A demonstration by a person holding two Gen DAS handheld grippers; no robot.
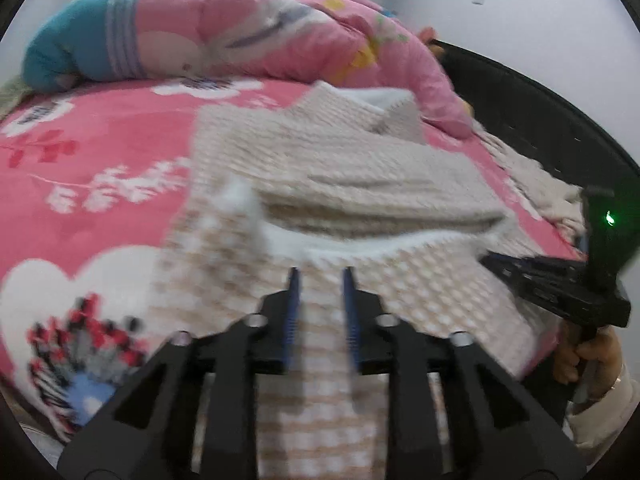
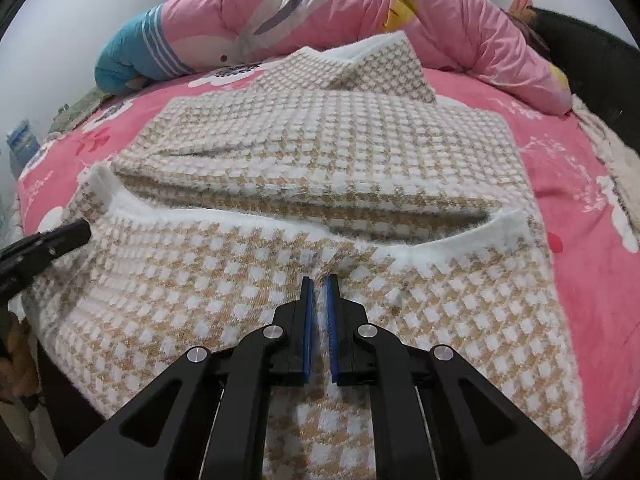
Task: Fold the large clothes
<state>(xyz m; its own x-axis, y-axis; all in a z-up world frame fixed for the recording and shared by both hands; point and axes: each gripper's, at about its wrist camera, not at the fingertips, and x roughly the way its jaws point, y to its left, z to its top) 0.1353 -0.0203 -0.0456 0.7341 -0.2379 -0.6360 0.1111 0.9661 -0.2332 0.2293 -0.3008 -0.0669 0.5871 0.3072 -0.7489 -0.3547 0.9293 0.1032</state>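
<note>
Hovering over the sweater [image 2: 304,184] on the bed [image 2: 568,184], right tongs [image 2: 319,280] together, left tongs [image 1: 321,274] slightly apart, both empty; pinching one layer only would undo the fold.

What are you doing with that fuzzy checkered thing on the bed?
A person is folding a big beige-and-white checkered sweater on the pink bed sheet, with a gripper in each hand. Both sleeves already lie across the middle. The right gripper is shut, its tips over the sweater's near part. The left gripper sits over that same part with its jaws slightly apart. A pink quilt is bunched up behind.
</note>
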